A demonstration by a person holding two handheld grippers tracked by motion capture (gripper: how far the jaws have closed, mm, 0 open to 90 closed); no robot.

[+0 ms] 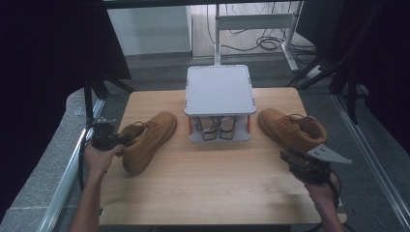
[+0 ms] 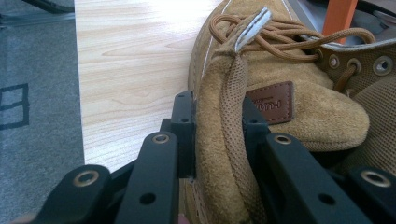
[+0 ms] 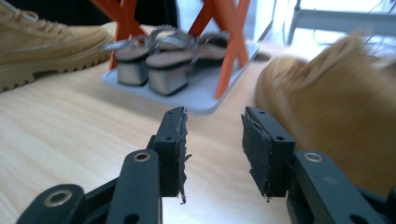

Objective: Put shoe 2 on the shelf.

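Observation:
A tan suede boot [image 1: 147, 140] lies on the left of the wooden table [image 1: 208, 183], toe pointing away. My left gripper [image 1: 124, 139] is shut on its heel collar; in the left gripper view the jaws [image 2: 217, 116] press both sides of the padded collar of this boot [image 2: 289, 116]. The matching boot [image 1: 290, 128] stands on the right. My right gripper [image 1: 287, 157] hovers just in front of its heel. It is open, with nothing between its jaws [image 3: 215, 135], and the boot [image 3: 336, 107] sits blurred to the right of them.
A small grey shoe rack [image 1: 220, 89] with orange legs stands at the table's far middle. A pair of heeled sandals [image 1: 217, 126] sits on its lower shelf [image 3: 201, 95]. Bare wood lies between the boots and the near edge. Metal rails run along both sides.

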